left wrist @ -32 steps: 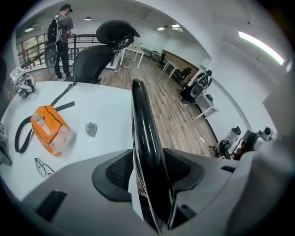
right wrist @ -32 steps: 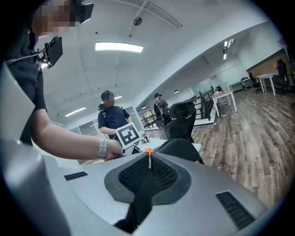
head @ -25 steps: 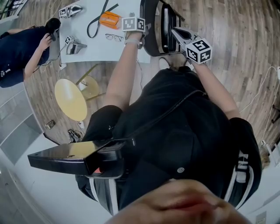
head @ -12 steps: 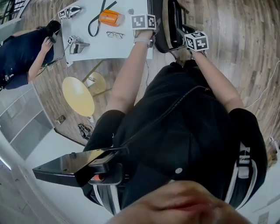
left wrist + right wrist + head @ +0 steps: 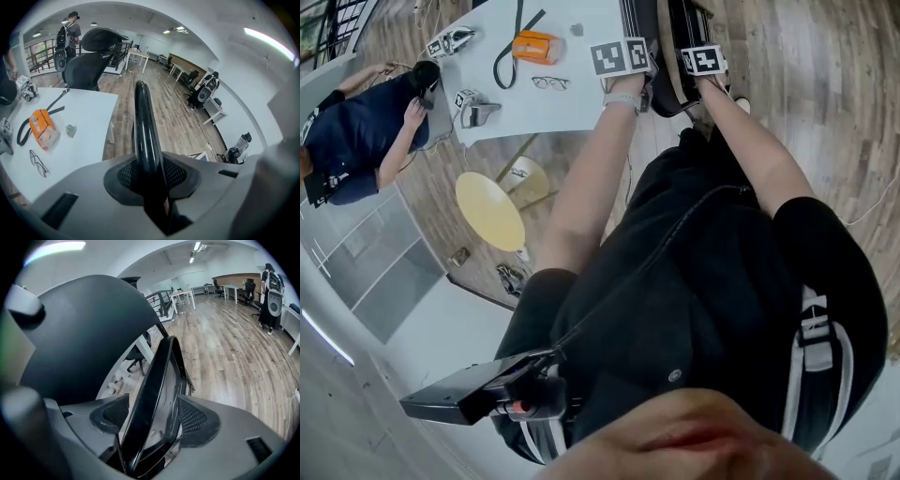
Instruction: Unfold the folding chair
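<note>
**Folding chair still folded: left tongs clamped on it, right tongs wide open**

Fair warning, the head view is rough. The wearer's black top (image 5: 703, 281) eats most of the frame. The folding chair (image 5: 668, 56) is just a dark sliver chopped off by the top edge, sitting between the two marker cubes. Both sets of jaws are tucked behind those cubes, so the gripper views do the real work.

Left of the left tongs (image 5: 150, 174) there's a white table (image 5: 84, 126) with an orange thing (image 5: 41, 129) and a pair of glasses (image 5: 37, 163) on it. The left tongs are closed on a round black tube of the chair frame. The tube runs straight up from between the pads, with both pads pressed against it. Its lower end disappears into the dark slot between the jaws.

The right tongs (image 5: 154, 417) have just been opening, and the jaws stand far apart. A flat black folded part of the chair stands between them, leaning a bit to the right. The left pad is plainly clear of it, and the right pad looks clear too, though that gap is tight. I think it's the seat panel plus frame, but the view is too close to be sure. A big dark rounded surface (image 5: 79, 333) crowds in left of these tongs, and I can't tell what it belongs to. To the right is wood floor (image 5: 234, 357).
</note>
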Demonstrator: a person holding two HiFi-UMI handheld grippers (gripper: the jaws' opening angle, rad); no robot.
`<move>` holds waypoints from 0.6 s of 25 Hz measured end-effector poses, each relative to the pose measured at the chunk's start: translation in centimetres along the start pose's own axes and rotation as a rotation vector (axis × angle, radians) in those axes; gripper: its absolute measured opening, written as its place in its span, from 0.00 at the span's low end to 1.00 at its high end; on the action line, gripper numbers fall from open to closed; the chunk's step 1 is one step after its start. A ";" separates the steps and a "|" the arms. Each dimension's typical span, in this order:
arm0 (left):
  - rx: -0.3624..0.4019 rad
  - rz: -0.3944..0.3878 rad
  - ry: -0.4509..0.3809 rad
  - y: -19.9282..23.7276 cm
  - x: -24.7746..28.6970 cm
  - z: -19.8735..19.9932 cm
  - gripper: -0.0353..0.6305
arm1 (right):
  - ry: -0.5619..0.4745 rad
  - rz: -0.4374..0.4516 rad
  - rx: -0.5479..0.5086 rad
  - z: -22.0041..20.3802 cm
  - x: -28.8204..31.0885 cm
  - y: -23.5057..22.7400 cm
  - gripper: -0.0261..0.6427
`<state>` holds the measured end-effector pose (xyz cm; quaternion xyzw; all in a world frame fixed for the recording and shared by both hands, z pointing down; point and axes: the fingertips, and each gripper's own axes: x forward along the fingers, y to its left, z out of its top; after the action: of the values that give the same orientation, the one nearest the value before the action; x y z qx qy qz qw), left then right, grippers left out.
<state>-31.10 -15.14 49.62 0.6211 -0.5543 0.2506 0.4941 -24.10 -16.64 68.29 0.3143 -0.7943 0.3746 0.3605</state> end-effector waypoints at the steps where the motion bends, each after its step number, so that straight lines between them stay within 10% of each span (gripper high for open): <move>1: -0.003 0.001 -0.004 -0.2 0.0 0.0 0.17 | 0.018 -0.026 -0.001 -0.2 0.3 -0.2 0.49; 15: 0.031 0.017 -0.050 -1.5 0.2 0.1 0.18 | 0.114 -0.087 -0.076 -1.5 4.1 1.0 0.41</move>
<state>-29.61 -15.47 49.23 0.6300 -0.5679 0.2479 0.4682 -26.62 -15.85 71.88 0.3126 -0.7719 0.3454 0.4326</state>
